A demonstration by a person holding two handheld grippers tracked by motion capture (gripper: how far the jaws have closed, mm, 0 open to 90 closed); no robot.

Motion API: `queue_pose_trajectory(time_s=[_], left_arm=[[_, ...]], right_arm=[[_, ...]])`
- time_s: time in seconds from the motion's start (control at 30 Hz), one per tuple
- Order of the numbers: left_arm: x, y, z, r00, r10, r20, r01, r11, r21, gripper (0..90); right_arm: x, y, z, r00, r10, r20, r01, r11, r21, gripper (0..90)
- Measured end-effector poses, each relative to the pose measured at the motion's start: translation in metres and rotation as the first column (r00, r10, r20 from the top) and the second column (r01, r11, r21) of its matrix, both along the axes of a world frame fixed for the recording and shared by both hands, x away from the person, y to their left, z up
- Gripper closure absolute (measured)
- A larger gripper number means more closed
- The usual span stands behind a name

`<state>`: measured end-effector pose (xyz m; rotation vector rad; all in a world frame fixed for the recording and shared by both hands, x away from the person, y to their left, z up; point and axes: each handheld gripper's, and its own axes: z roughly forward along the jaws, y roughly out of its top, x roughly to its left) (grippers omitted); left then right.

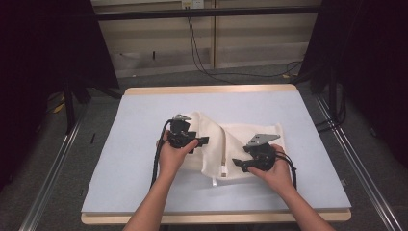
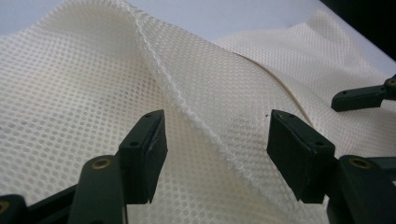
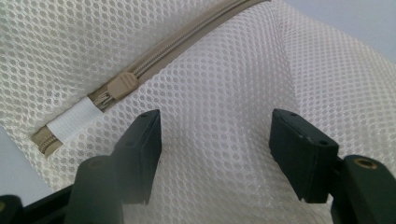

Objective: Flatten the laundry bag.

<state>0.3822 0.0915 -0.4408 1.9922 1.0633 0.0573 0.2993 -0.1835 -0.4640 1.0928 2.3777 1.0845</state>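
Observation:
A cream mesh bag [image 1: 226,144] lies crumpled in the middle of the table. Its beige zipper [image 3: 177,42] ends at a pull [image 3: 122,84] beside a white tab [image 3: 74,122]. My left gripper [image 1: 202,140] rests on the bag's left part. Its jaws stand apart [image 2: 217,149] astride a raised fold of mesh [image 2: 187,93], and the pads are clear of it. My right gripper [image 1: 236,162] sits at the bag's lower right edge, open [image 3: 217,149] over flat mesh, with the zipper end just to its left. One of its black fingers [image 2: 364,95] shows in the left gripper view.
The pale blue mat [image 1: 144,110] covers a wood-edged table [image 1: 211,89]. Black cables [image 1: 202,62] trail on the floor beyond the far edge. Dark curtains [image 1: 43,57] hang at both sides, and metal rails [image 1: 53,168] run along the table's flanks.

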Motion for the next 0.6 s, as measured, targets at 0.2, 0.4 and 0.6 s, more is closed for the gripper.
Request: queue_pose_trajectory(time_s=[0.2,0.4,0.6], left_arm=[[0.000,0.000,-0.004,0.9956,0.003,-0.094,-0.008,0.9987,-0.051,55.9],[-0.006,0.000,0.003,0.9916,-0.020,-0.128,0.009,0.9962,-0.086,85.6],[-0.020,0.006,0.005,0.9926,-0.036,-0.116,0.025,0.9958,-0.088,86.3]], right_arm=[[0.000,0.000,0.001,1.0000,0.004,0.001,-0.004,1.000,-0.001,33.3],[0.000,-0.001,0.002,1.0000,0.004,-0.006,-0.004,1.000,0.007,32.5],[0.001,-0.006,0.011,1.0000,-0.004,-0.007,0.005,0.999,0.043,32.1]])
